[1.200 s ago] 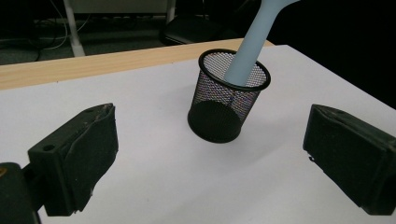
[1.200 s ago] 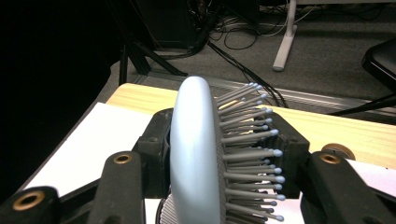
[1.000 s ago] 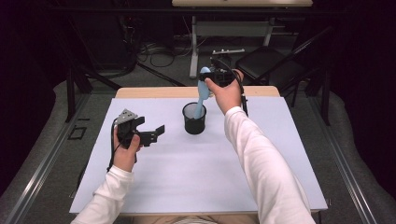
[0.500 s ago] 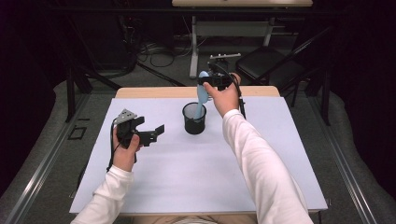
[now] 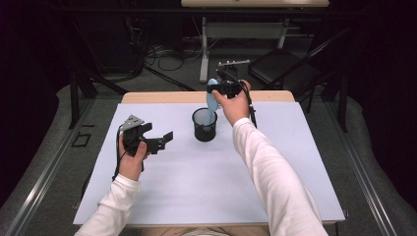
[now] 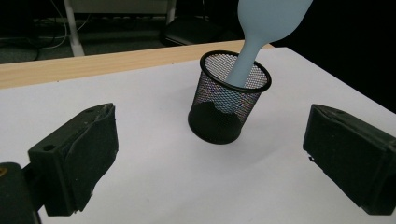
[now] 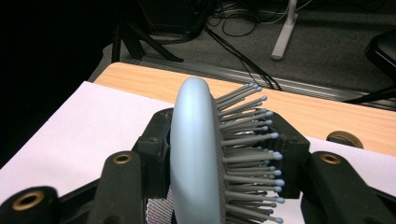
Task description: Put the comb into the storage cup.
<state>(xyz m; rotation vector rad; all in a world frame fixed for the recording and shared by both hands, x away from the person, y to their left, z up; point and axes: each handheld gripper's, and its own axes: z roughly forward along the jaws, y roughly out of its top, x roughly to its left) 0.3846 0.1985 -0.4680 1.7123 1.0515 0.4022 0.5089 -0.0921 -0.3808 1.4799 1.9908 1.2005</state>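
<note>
**Hairbrush held upright, handle down in the mesh cup**

The hairbrush (image 7: 198, 154) is light blue, and the right gripper (image 5: 223, 88) grasps its head between both jaws. In the right gripper view the smooth back of the head presses against one jaw, and the grey bristles with their pale tips push against the other. The head rises above the jaw tips, and its rounded top stands clear of them.

Below the jaws, the narrow handle of the hairbrush runs down into a black mesh cup (image 5: 204, 125). In the left gripper view the handle passes inside the cup's rim (image 6: 236, 70), close to its far side, and the lower end shows dimly through the mesh. I cannot tell whether the end touches the bottom.

The cup stands upright on a white sheet (image 5: 206, 172) that covers most of a wooden table (image 5: 157, 97). It sits straight ahead of the left gripper (image 5: 161, 142), between the lines of its two jaws and well beyond their tips.

The left gripper's jaws are spread wide apart with nothing between them. The left hand (image 5: 132, 160) holds it above the sheet, pointed toward the cup. The right hand (image 5: 235, 104) holds its gripper above and just behind the cup.
</note>
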